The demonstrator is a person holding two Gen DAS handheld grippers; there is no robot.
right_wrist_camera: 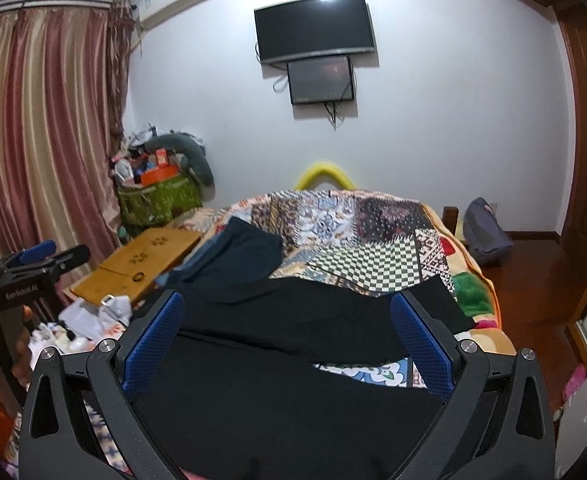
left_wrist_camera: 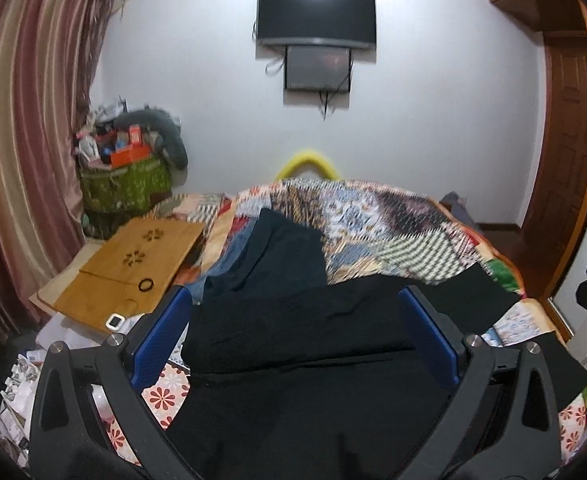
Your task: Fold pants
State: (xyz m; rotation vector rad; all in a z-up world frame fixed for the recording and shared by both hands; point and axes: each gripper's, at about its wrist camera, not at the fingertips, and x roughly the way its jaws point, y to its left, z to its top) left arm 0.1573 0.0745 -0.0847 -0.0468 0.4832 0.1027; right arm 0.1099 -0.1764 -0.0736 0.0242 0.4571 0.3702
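- Black pants (left_wrist_camera: 301, 344) lie spread across a patchwork bed (left_wrist_camera: 393, 220);
- left hand-held gripper (left_wrist_camera: 295, 316) hovers above them, fingers spread;
- right hand-held gripper (right_wrist_camera: 287, 324) likewise spread, empty.

Left tool (left_wrist_camera: 295, 332) and right tool (right_wrist_camera: 287, 338) gape wide (side by side).

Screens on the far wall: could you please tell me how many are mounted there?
2. The larger screen hangs high on the white wall, and the smaller screen sits directly beneath it, touching or nearly touching its lower edge. Nothing suggests another is hidden.
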